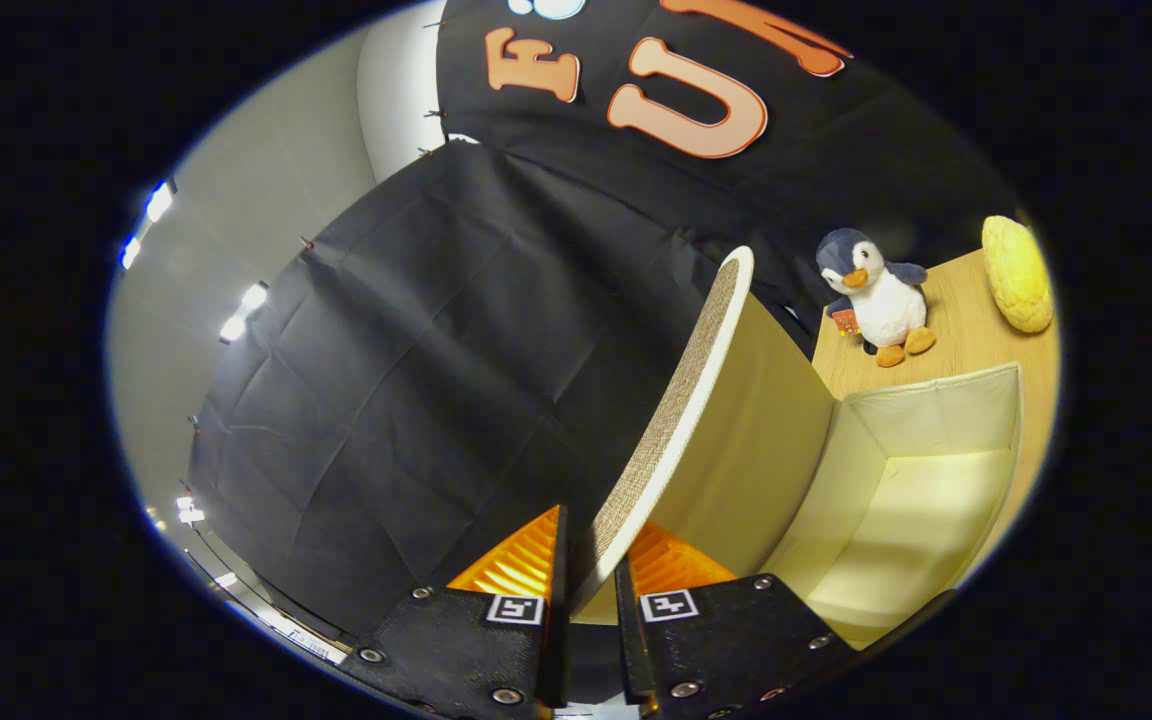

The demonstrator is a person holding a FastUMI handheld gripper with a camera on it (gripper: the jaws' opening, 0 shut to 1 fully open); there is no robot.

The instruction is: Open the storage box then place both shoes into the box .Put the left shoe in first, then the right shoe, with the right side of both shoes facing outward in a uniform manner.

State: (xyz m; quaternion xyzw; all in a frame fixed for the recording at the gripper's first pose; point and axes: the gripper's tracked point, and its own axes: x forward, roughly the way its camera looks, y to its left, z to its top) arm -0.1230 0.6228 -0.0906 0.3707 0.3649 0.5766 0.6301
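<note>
1. The tongs (591, 575) sit at the bottom centre of the frame, their two fingers drawn close together with the edge of the lid (706, 420) pinched between them, one finger on each face.
2. The lid rises from the fingers toward the upper middle of the frame, standing nearly on edge; its outer face is a woven, speckled texture with a pale rim, and its inner face is plain cream.
3. The storage box (921, 470) lies open in the lower right of the frame, just right of the raised lid and joined to it along one side. Its cream inner walls and floor are in plain sight, with nothing lying inside the part that shows.
4. The box rests on a light wooden tabletop (966, 330) in the right part of the frame.
5. A plush penguin (876, 295) stands on the tabletop beyond the box, in the upper right.
6. A yellow, bumpy cushion-like object (1018, 272) lies just right of the penguin, at the far right.
7. Ceiling lights (244, 312) glow in the left part of the frame.
</note>
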